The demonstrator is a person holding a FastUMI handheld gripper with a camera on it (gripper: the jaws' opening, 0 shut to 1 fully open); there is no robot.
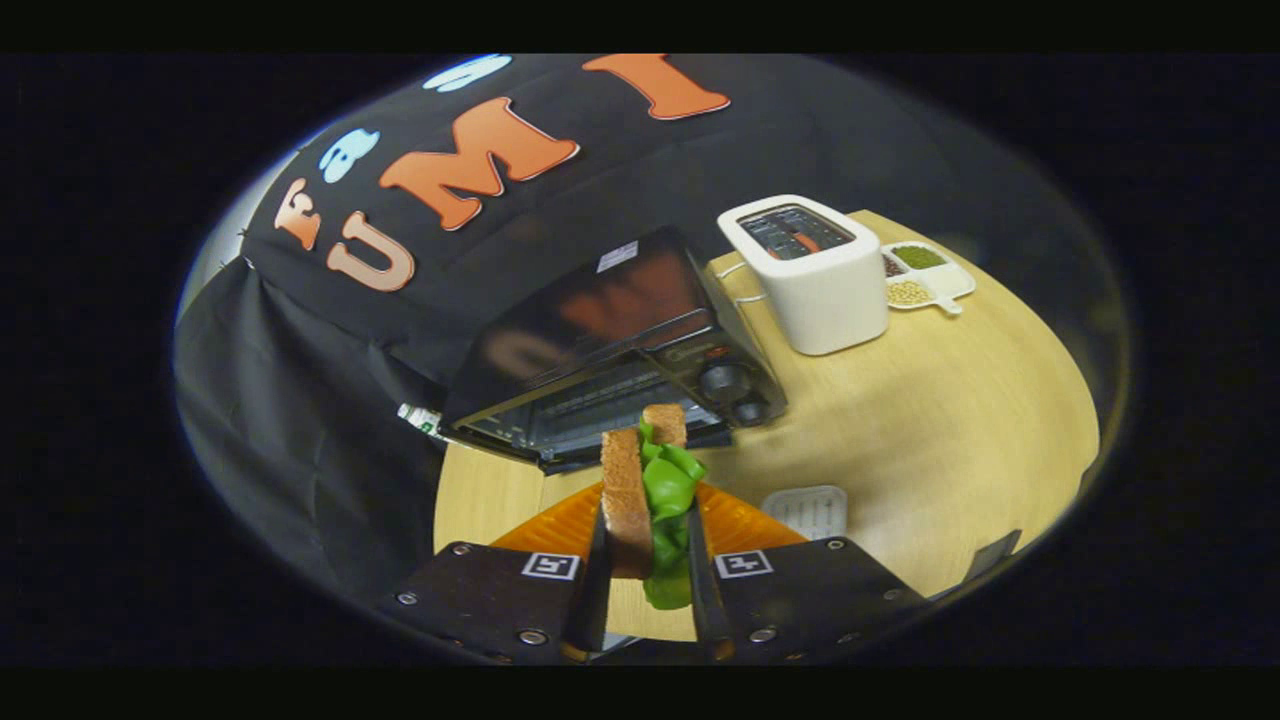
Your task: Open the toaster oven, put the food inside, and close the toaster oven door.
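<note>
Gripper [648, 560] tight on sandwich [650, 500], both fingers.

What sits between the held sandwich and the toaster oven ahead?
Nothing: in the claw view the sandwich, clamped in the claw, overlaps the toaster oven front, above an orange plate.

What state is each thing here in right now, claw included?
claw: shut on the sandwich, lifted above the orange tray
sandwich: held upright between the fingers
toaster oven: door open
white toaster: standing upright, slots up
orange tray: flat on the table
</note>
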